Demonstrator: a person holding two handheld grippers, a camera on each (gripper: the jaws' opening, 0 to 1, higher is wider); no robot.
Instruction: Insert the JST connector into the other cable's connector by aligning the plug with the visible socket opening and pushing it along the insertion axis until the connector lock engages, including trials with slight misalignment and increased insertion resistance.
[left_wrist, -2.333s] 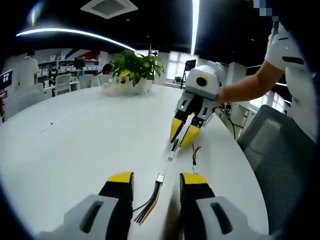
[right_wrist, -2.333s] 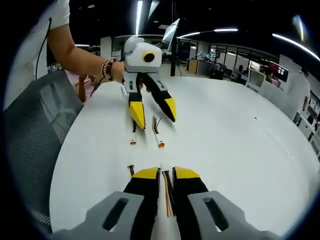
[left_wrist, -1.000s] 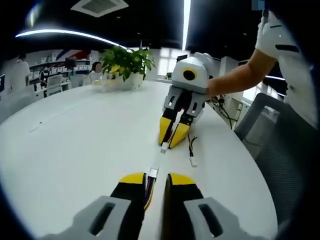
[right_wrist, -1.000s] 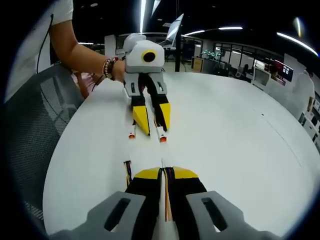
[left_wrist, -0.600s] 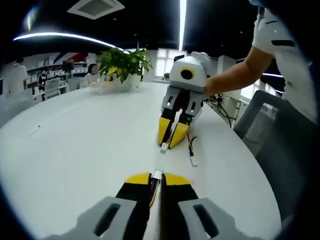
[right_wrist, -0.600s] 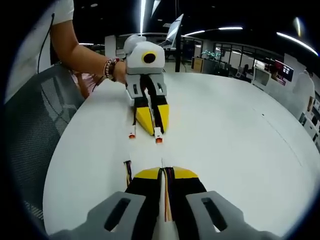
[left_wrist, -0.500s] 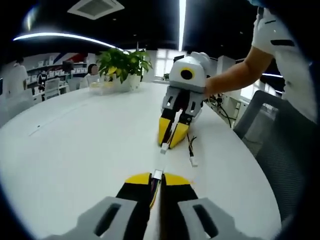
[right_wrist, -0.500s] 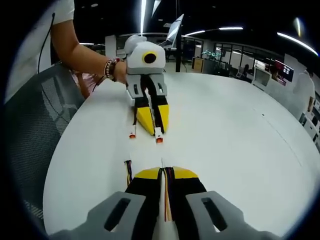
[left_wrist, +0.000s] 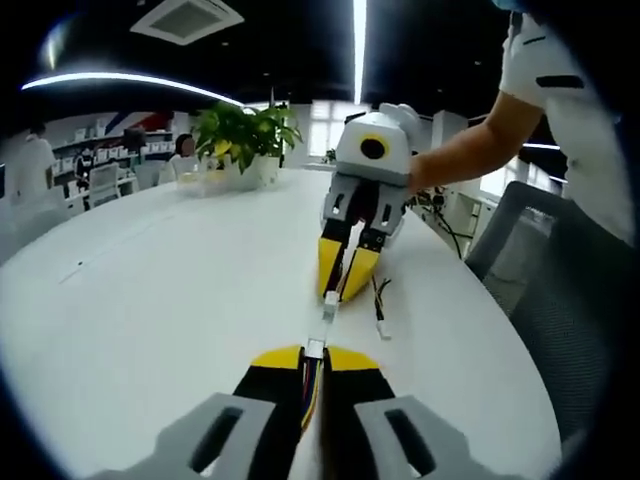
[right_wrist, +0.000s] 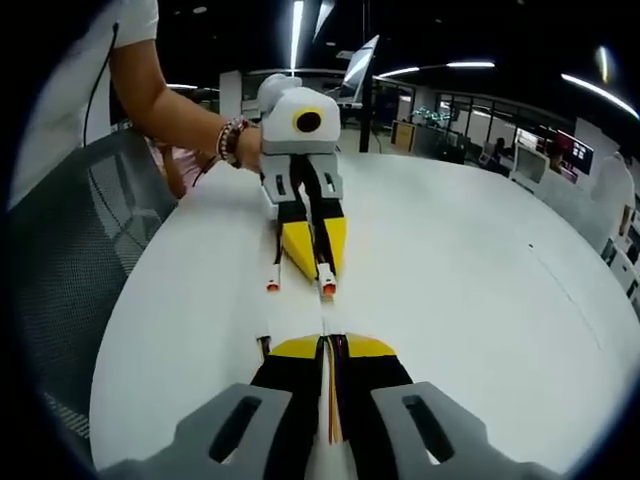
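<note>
My left gripper (left_wrist: 315, 357) is shut on a multi-coloured wire cable whose white connector (left_wrist: 316, 347) pokes out just past the yellow tips. Facing it, my right gripper (left_wrist: 339, 289) is shut on the other cable, whose small white connector (left_wrist: 328, 306) points back at mine with a short gap between the two. In the right gripper view, my right gripper (right_wrist: 330, 347) holds its wires (right_wrist: 331, 392) between shut jaws. The left gripper (right_wrist: 318, 262) opposite holds out an orange-tipped connector (right_wrist: 326, 290), roughly in line.
A spare cable (left_wrist: 378, 308) lies loose on the white table (left_wrist: 150, 280) beside the held pair; its connector (right_wrist: 271, 286) points toward the left gripper. A potted plant (left_wrist: 245, 135) stands at the far side. Mesh chairs (left_wrist: 535, 300) (right_wrist: 70, 250) flank the table edge.
The left gripper, open 2.3 s ago, has shut on its cable. Both grippers have come nearer each other, and the gap between the two connectors has narrowed.
</note>
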